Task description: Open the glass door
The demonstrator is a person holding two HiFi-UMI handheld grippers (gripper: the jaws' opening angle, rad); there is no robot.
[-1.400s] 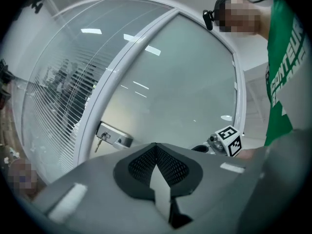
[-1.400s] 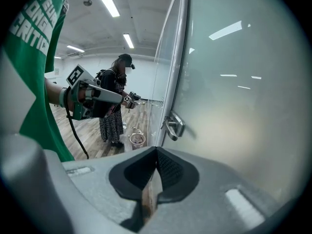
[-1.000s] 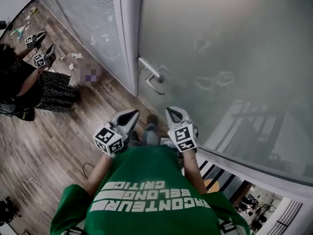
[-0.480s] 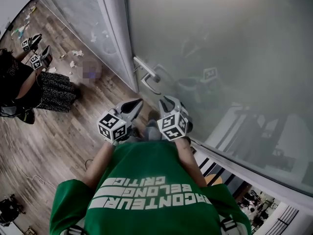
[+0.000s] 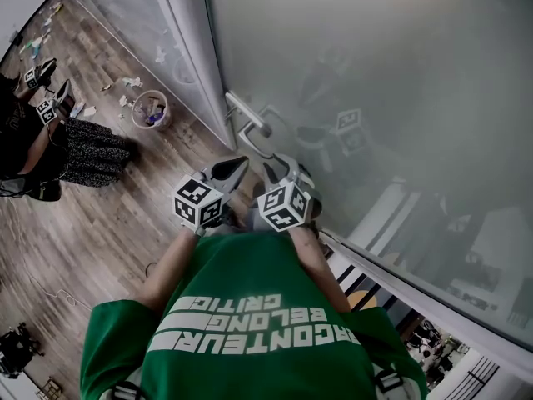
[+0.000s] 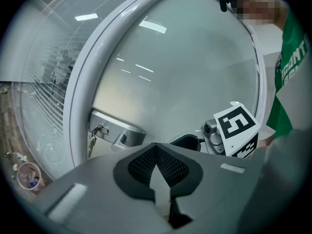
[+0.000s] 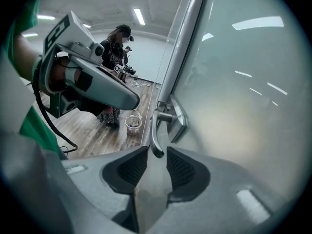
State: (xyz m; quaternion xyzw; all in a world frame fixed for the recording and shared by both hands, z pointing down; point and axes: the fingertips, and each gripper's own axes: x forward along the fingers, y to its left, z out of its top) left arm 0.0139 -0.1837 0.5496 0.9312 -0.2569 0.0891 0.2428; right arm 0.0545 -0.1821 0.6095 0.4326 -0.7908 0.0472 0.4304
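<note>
The frosted glass door (image 5: 375, 65) stands closed in its white frame (image 5: 185, 40). Its silver lever handle (image 5: 248, 127) sits just ahead of both grippers. My right gripper (image 5: 280, 168) points down at it. In the right gripper view the jaws (image 7: 157, 156) are opening, and the lever's free end (image 7: 156, 149) lies between the fingertips without the pads pressing on it. My left gripper (image 5: 236, 167) hovers left of it, its pads meeting (image 6: 156, 148). A key (image 6: 91, 139) hangs from the handle plate (image 6: 118, 134).
A small bin (image 5: 150, 108) with rubbish stands on the wooden floor by the frame. Another person (image 5: 46, 144) with grippers stands at the far left. Paper scraps lie along the glass wall (image 5: 125, 7). Railing and a lower floor show at the bottom right.
Both grippers have moved forward and down, closer to the door handle. The right gripper's tips now reach the lever's end.
</note>
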